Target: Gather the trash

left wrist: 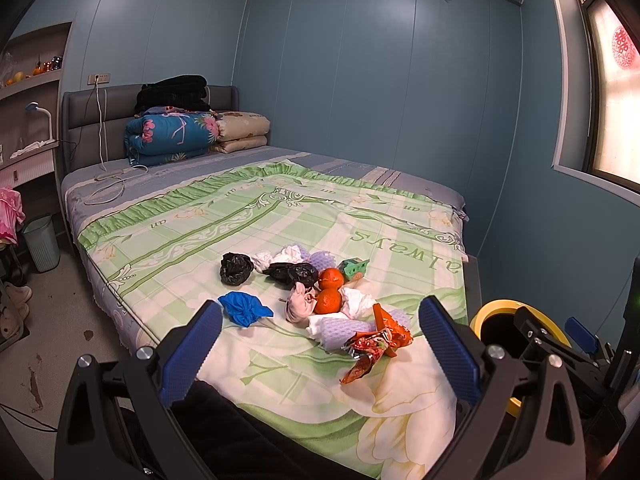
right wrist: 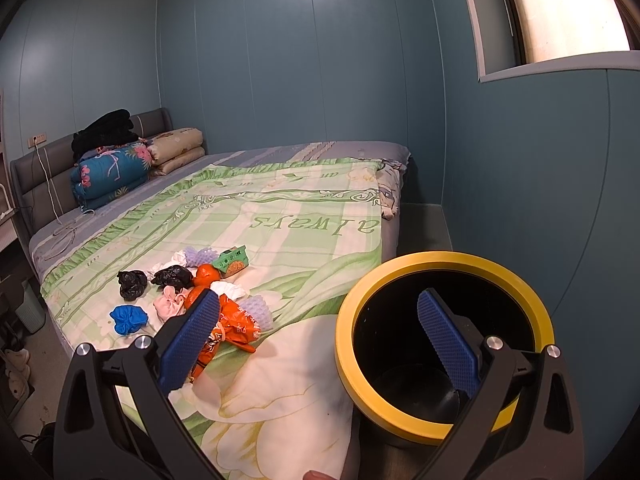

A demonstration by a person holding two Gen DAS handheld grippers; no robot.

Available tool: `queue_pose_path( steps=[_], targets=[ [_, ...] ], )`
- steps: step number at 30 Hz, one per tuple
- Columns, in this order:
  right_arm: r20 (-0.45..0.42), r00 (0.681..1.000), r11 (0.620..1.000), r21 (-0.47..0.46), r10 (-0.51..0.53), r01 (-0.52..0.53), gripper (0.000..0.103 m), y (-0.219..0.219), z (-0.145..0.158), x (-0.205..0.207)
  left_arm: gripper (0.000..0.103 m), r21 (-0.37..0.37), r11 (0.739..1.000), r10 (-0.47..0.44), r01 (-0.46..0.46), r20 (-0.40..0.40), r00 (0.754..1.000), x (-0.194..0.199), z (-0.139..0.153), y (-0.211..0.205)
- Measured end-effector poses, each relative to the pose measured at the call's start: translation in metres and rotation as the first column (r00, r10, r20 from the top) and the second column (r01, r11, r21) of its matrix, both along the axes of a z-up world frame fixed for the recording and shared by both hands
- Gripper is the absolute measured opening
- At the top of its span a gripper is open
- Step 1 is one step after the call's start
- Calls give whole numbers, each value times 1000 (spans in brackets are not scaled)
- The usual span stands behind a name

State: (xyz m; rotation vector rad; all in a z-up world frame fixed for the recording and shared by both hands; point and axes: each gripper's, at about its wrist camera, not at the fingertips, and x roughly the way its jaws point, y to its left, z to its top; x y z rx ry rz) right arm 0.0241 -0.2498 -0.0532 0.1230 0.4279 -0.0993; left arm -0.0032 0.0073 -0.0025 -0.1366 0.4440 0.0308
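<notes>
A heap of trash lies on the green floral bedspread (left wrist: 208, 224): an orange-red wrapper (left wrist: 376, 340), two black bags (left wrist: 236, 267), a blue bag (left wrist: 244, 309), white tissues (left wrist: 362, 302), purple foam netting (left wrist: 344, 330), two oranges (left wrist: 329, 292), a pink bundle (left wrist: 298, 306) and a small green carton (left wrist: 353, 269). My left gripper (left wrist: 320, 354) hovers open just short of the heap, nothing between its fingers. My right gripper (right wrist: 320, 340) is open too, above the bed's corner beside a black bin with a yellow rim (right wrist: 444, 276). The bin's inside looks bare. The wrapper (right wrist: 236, 328) lies behind its left finger.
Folded quilts (left wrist: 172, 136) and pillows are stacked at the headboard, with a white cable (left wrist: 108, 184) on the sheet. A pale green bin (left wrist: 42, 242) stands on the floor left of the bed, shoes near it. Blue walls and a window (left wrist: 616, 96) close the right side.
</notes>
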Motion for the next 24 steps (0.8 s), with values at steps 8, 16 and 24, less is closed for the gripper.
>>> queue_pose_path(
  steps=[8, 16, 24],
  targets=[
    [-4, 1000, 1000, 0, 0, 0, 95, 1, -2, 0, 95, 0, 1000, 0, 0, -1, 1000, 0, 0, 0],
    [-6, 1000, 1000, 1, 0, 0, 95, 1, -1, 1, 95, 0, 1000, 0, 0, -2, 1000, -1, -1, 1],
    [-7, 1000, 1000, 1, 1, -1, 95, 1, -1, 1, 95, 0, 1000, 0, 0, -3, 1000, -1, -1, 0]
  ],
)
